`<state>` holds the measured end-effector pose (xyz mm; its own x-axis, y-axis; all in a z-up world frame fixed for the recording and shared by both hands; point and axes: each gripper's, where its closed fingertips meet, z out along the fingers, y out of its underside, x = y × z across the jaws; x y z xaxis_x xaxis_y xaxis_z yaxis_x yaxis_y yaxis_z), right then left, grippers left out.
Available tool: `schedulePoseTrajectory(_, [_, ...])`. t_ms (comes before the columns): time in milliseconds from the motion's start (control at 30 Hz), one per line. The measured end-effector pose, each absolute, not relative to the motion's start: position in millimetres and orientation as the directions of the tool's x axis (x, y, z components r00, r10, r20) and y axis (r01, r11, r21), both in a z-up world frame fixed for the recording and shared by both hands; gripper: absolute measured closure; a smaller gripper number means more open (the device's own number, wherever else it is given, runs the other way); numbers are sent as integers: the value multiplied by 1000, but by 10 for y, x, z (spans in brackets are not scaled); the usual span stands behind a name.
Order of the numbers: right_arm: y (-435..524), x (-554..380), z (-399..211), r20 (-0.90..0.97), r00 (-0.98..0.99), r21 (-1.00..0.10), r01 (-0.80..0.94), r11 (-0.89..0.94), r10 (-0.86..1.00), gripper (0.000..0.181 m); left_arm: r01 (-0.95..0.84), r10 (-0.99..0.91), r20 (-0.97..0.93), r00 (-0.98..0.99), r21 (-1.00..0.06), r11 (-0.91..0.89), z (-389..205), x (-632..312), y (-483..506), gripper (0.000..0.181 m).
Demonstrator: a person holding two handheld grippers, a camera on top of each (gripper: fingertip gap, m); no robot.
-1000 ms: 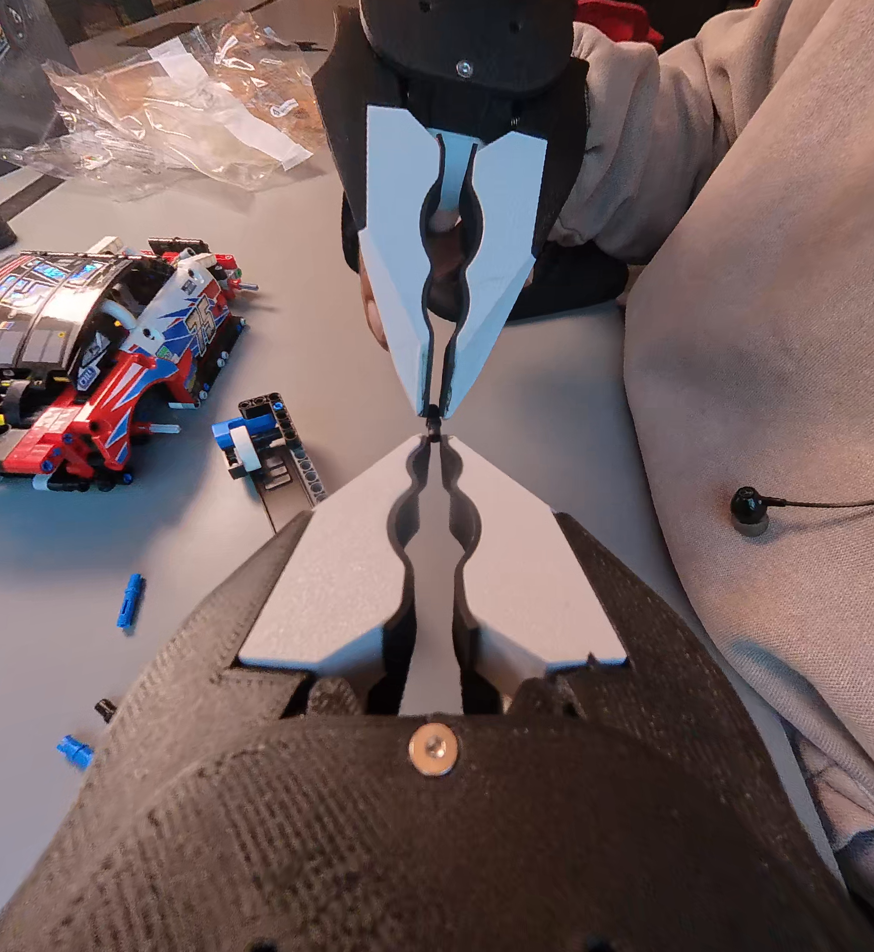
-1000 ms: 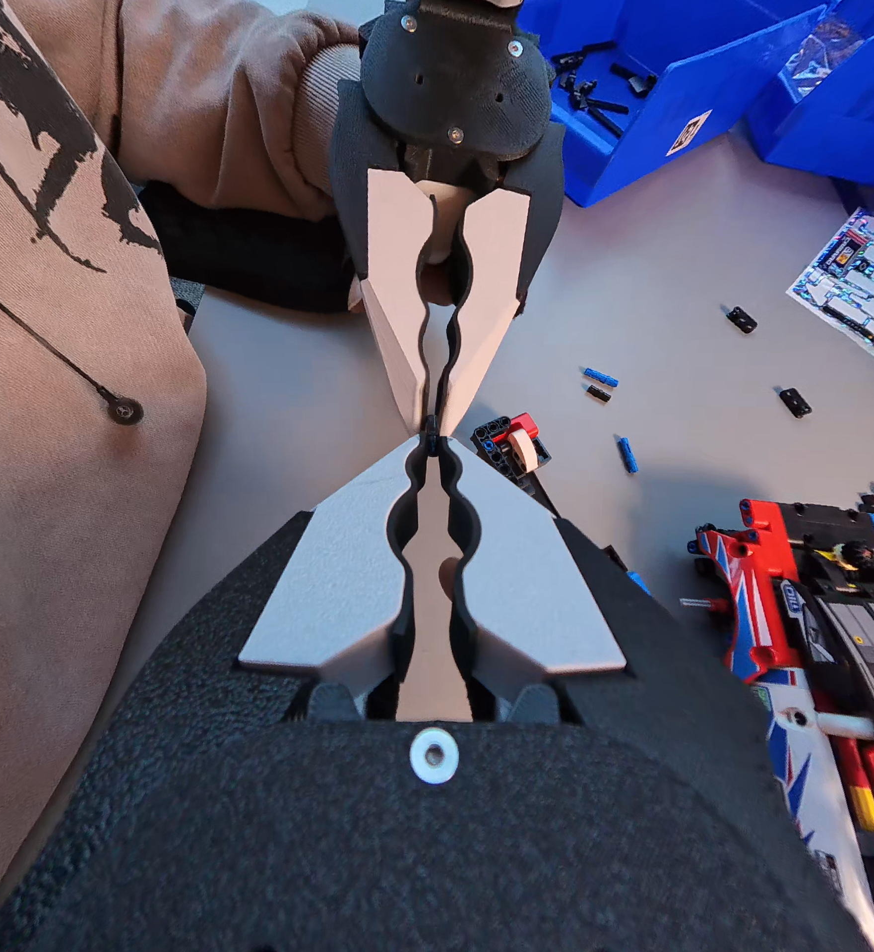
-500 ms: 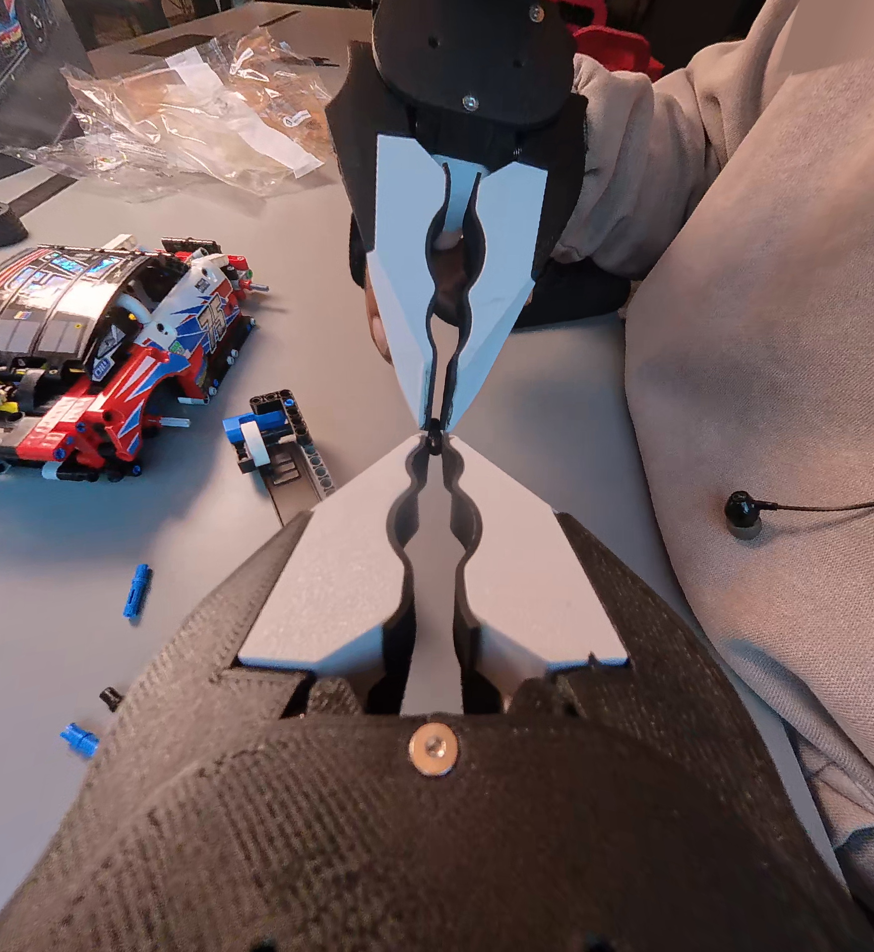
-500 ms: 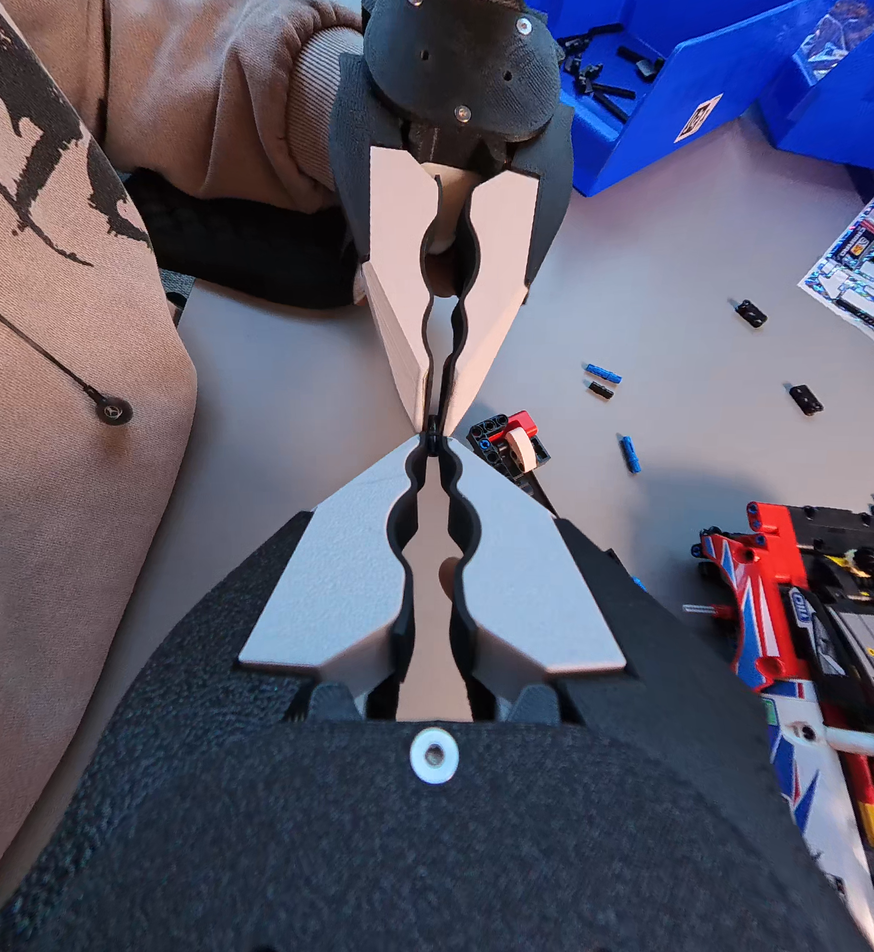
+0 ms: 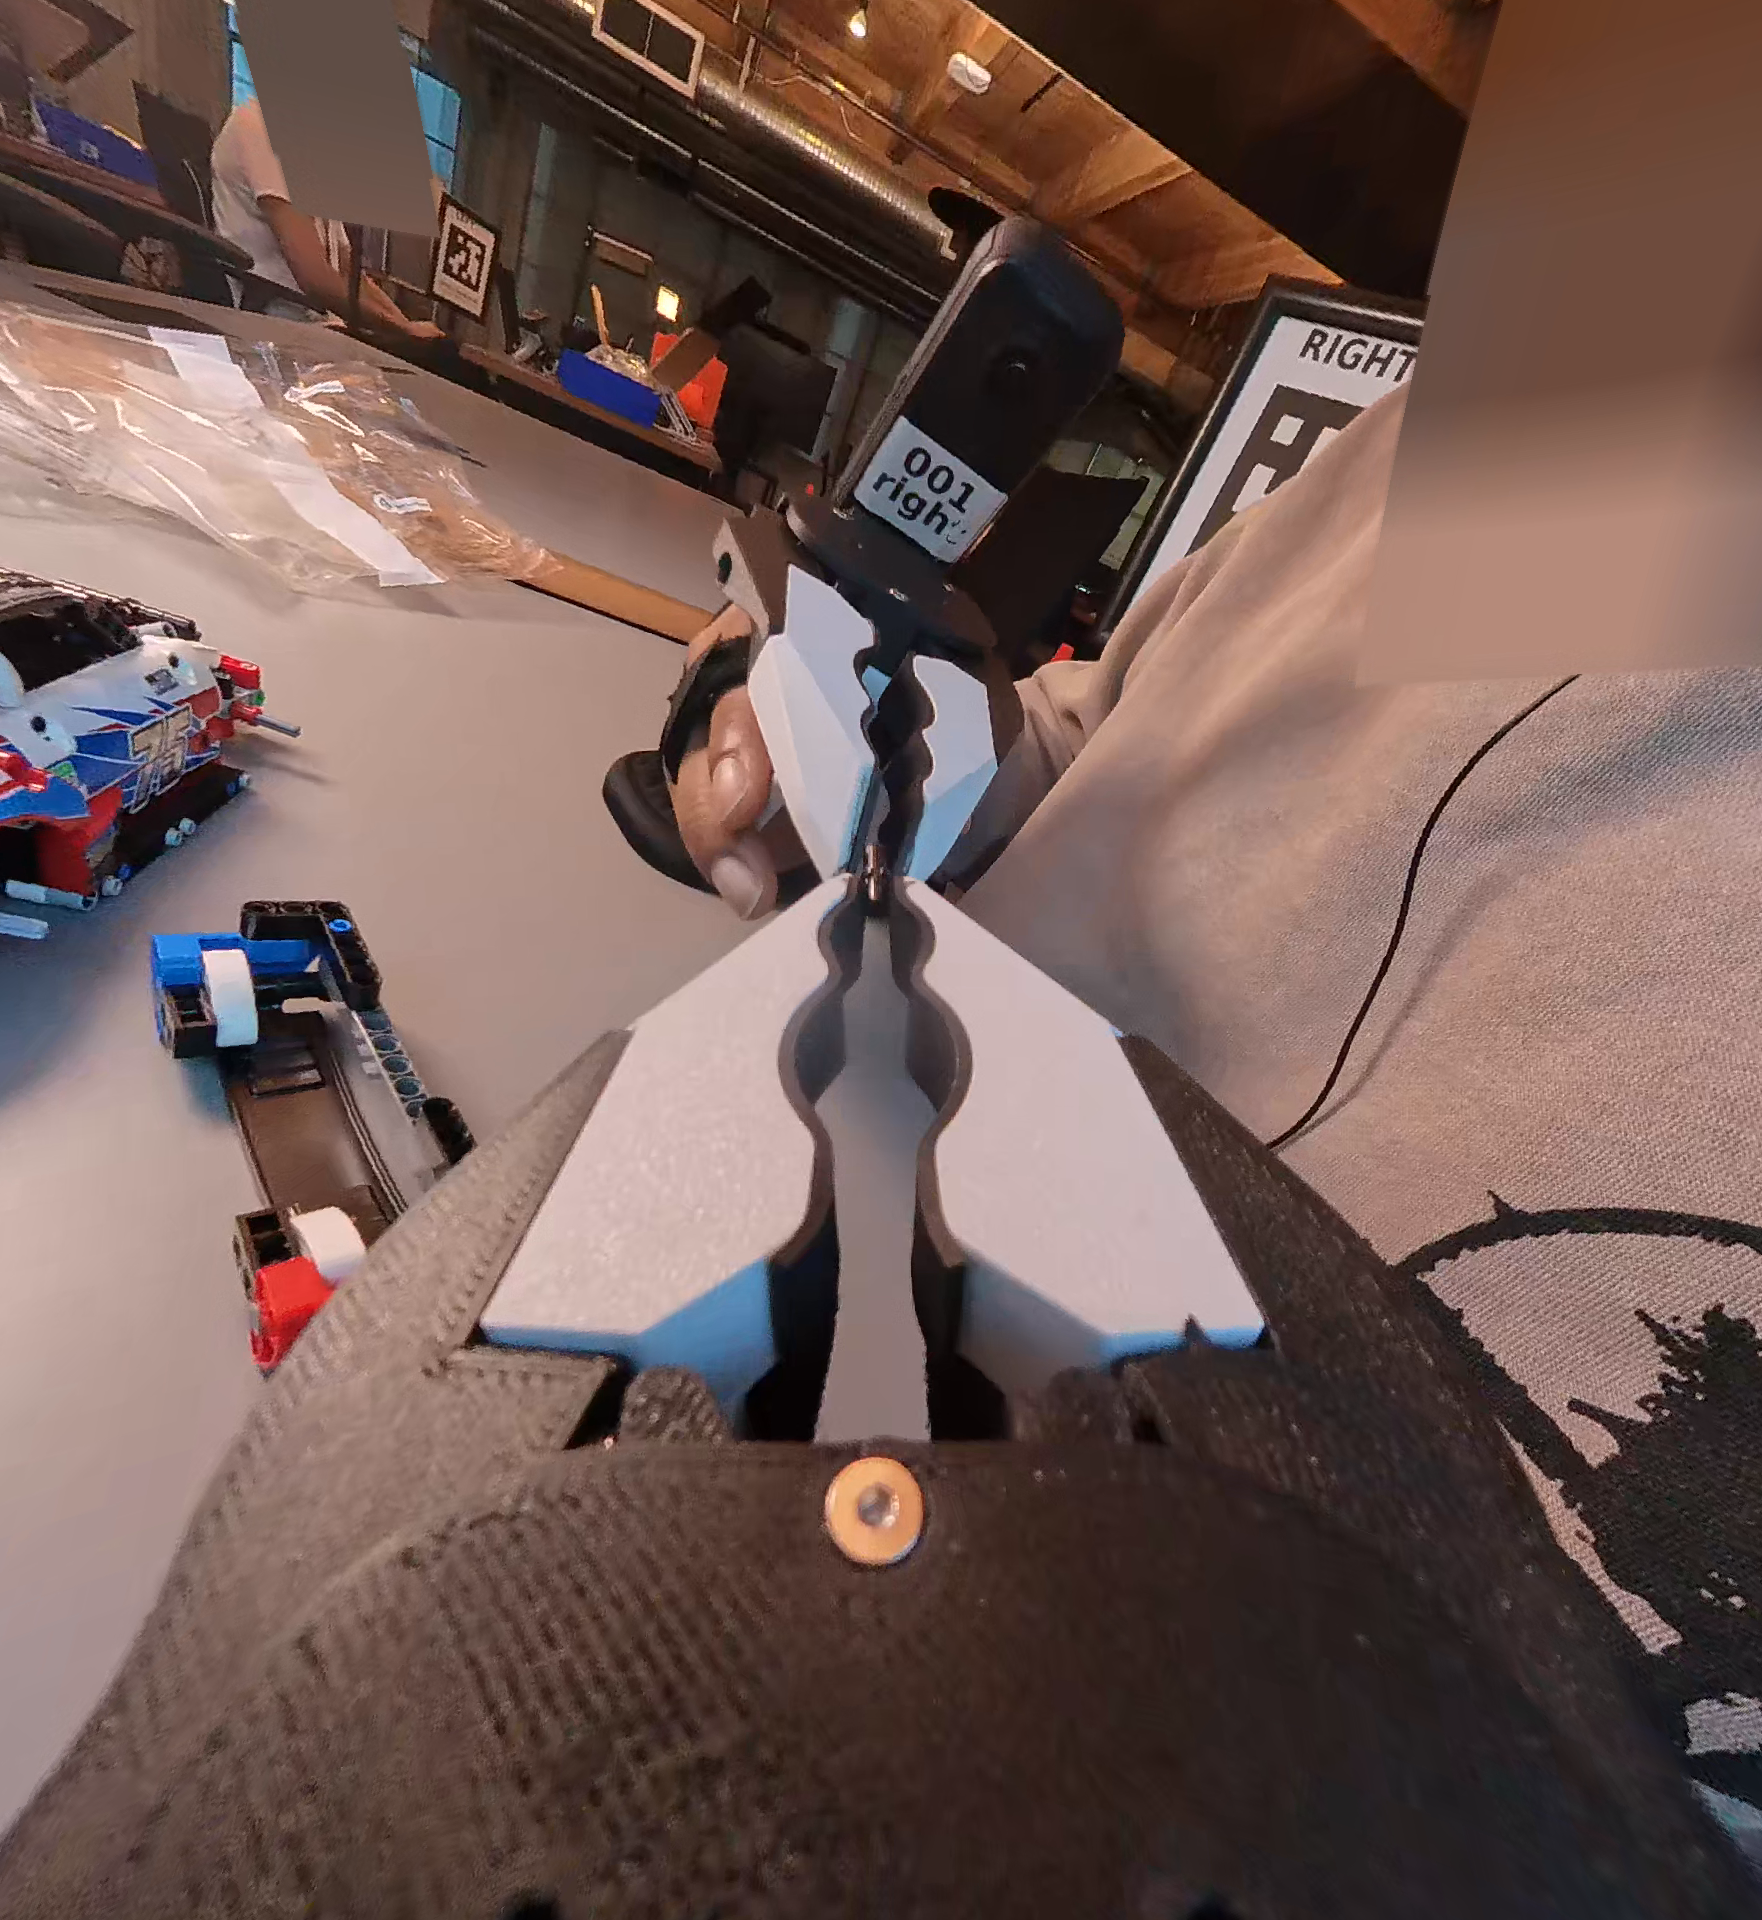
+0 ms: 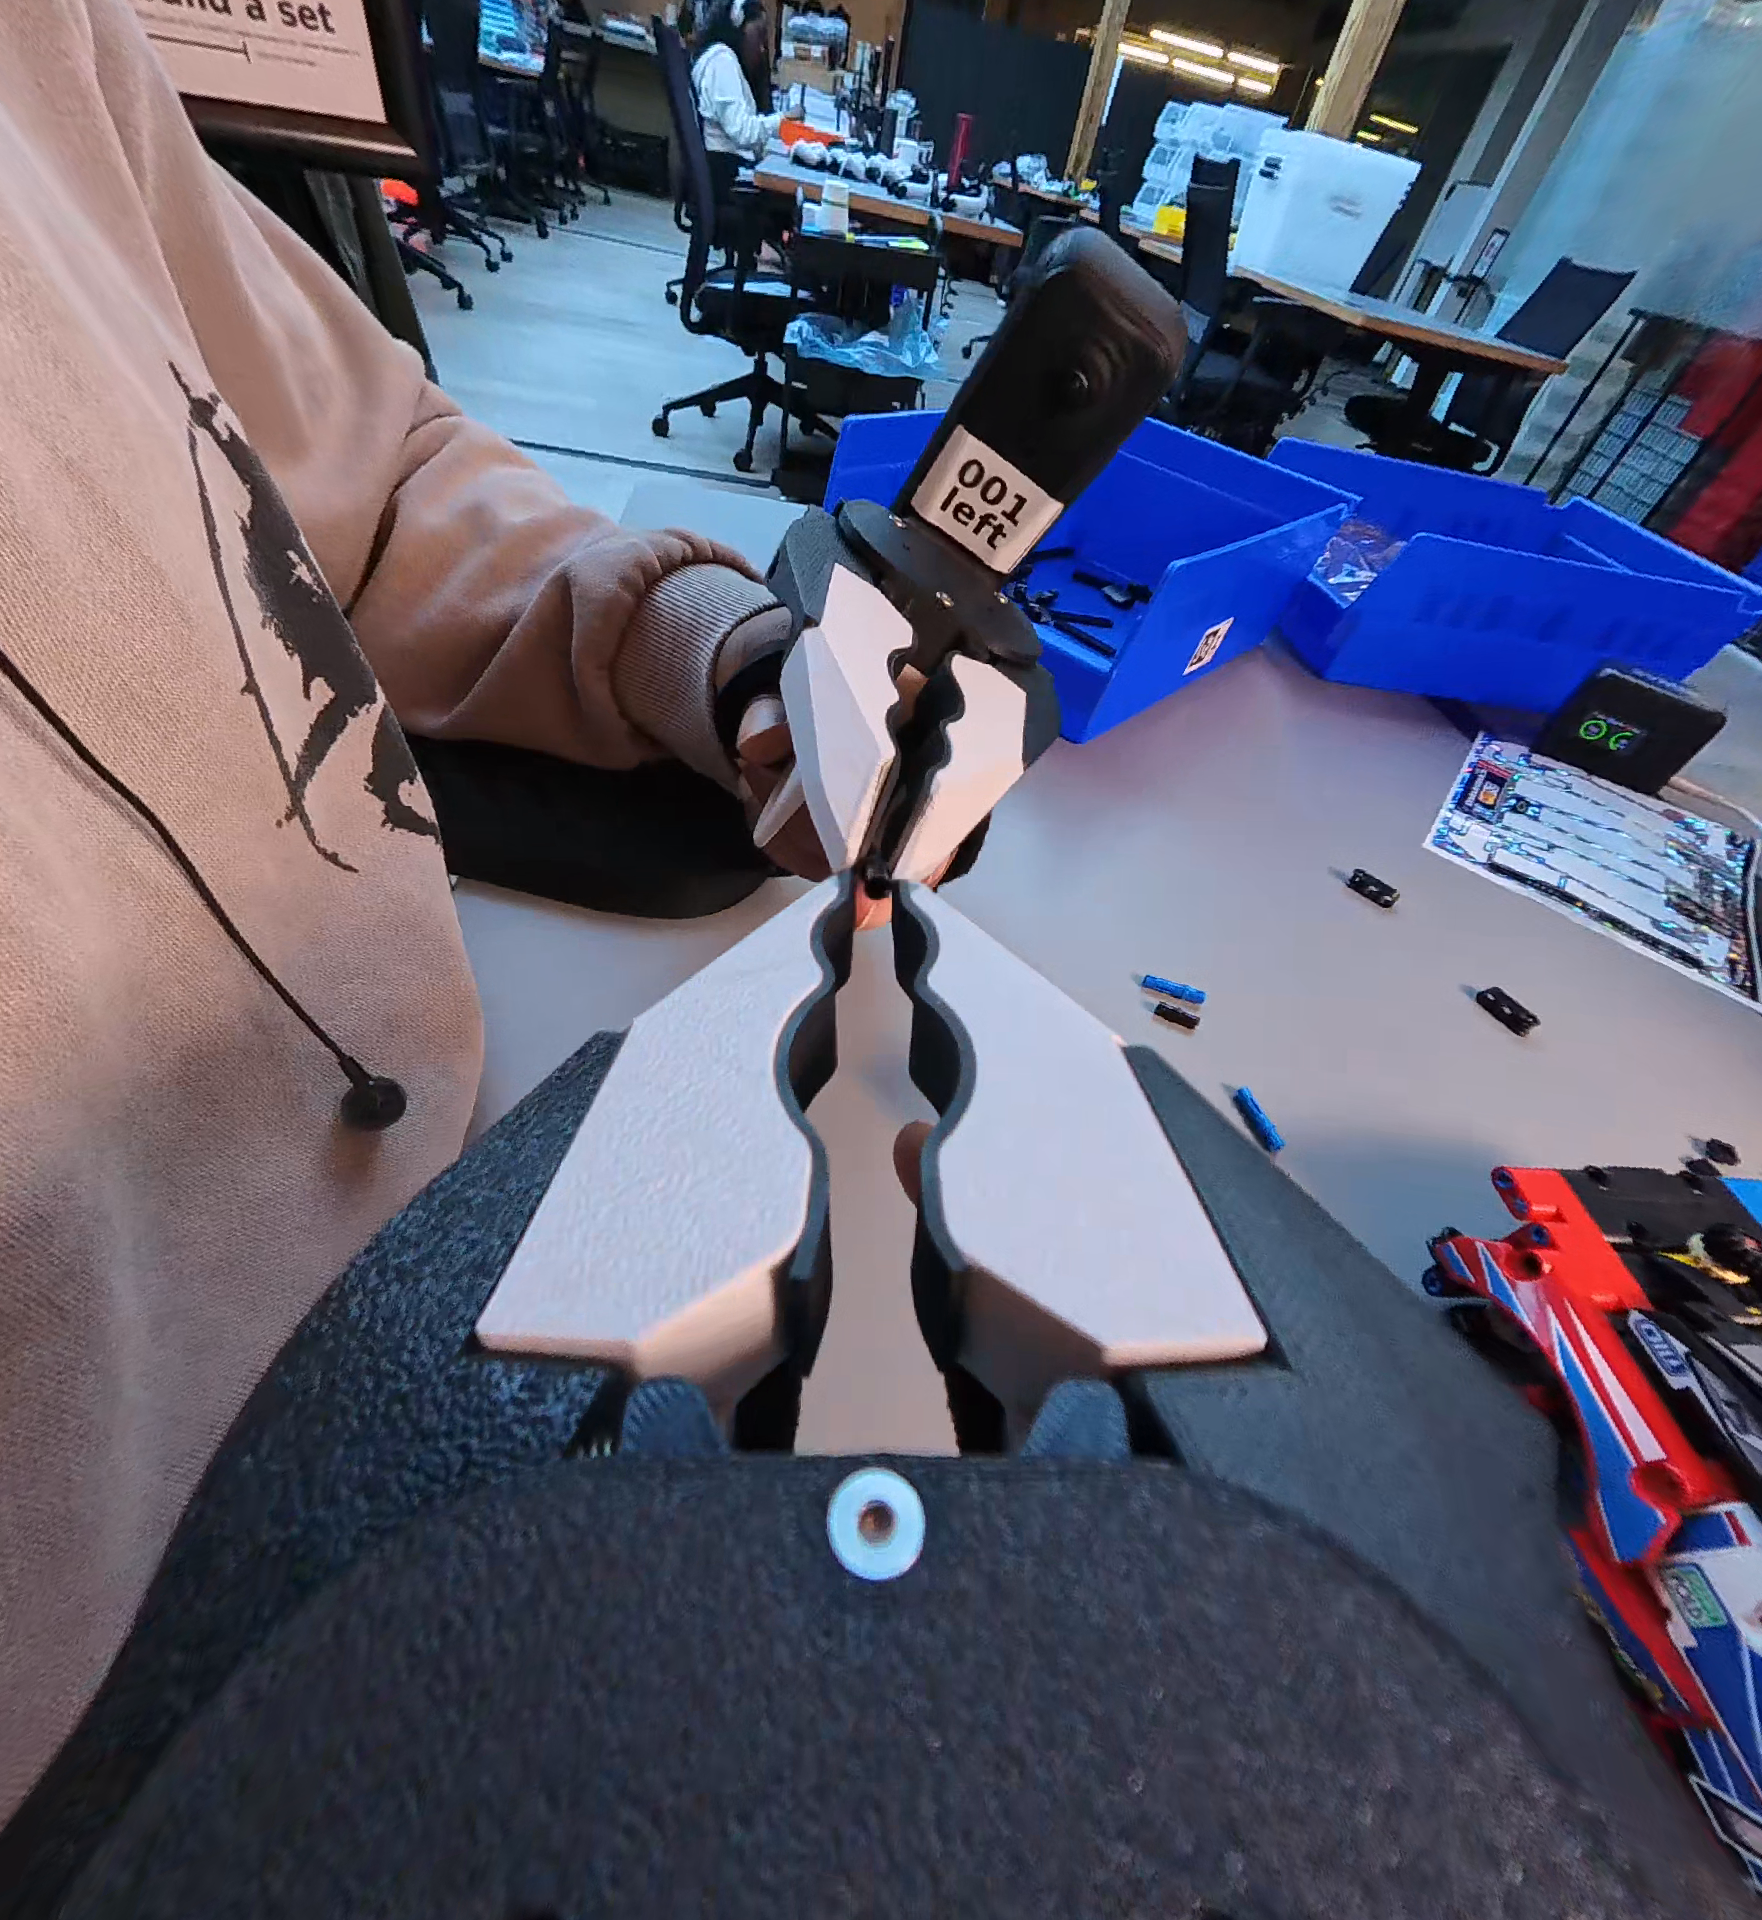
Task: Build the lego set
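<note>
My left gripper (image 5: 872, 900) and my right gripper (image 6: 875, 898) meet tip to tip above the table, close to the person's chest. Both are shut on a small black pin (image 5: 872, 869), which also shows in the right wrist view (image 6: 875, 885). The partly built red, white and blue race car (image 5: 46, 748) stands on the grey table at the left, and shows low right in the right wrist view (image 6: 1687, 1351). A black sub-assembly (image 5: 305, 1070) with blue, white and red parts lies between the car and my left gripper.
Empty plastic bags (image 5: 181, 447) lie at the far left. Blue bins (image 6: 1220, 551) with parts, a sticker sheet (image 6: 1604, 862) and a small black device (image 6: 1625, 727) are at the back. Loose blue pins (image 6: 1256, 1117) and black pins (image 6: 1505, 1010) dot the table. The person's beige sweatshirt (image 5: 1428, 935) is close by. Both grippers' tips are roughly 15 centimetres from the black sub-assembly (image 5: 305, 1070).
Both grippers have tilted up from looking down at the table to a more level view. Their tips stay together on the pin.
</note>
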<state>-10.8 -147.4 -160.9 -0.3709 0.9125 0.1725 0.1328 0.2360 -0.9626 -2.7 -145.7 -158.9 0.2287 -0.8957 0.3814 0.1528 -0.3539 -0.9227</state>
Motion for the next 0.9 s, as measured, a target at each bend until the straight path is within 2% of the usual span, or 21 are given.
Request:
schedulePoseTrajectory(500, [-1503, -158, -1562, 175, -388, -966, 112, 235, 905, 179, 159, -896, 381, 226, -922, -352, -1568, -59, -1477, 179])
schedulePoseTrajectory(633, [-1396, -187, -1652, 150, -374, -951, 200, 238, 915, 180, 125, -873, 363, 327, -932, -340, -1649, -126, -1353, 178])
schedulePoseTrajectory(700, [-1212, -196, -1795, 150, -355, -908, 320, 270, 923, 180, 55, -817, 309, 487, -944, -325, -1796, -287, -1149, 158])
schedulePoseTrajectory(767, [-997, -196, -1950, 160, -338, -842, 443, 307, 928, 180, -90, -741, 207, 639, -936, -339, -2044, -467, -966, 140])
schedulePoseTrajectory(900, [-836, -249, -2109, 159, -367, -742, 567, 356, 917, 180, -308, -673, 74, 736, -849, -430, -2485, -541, -876, 110])
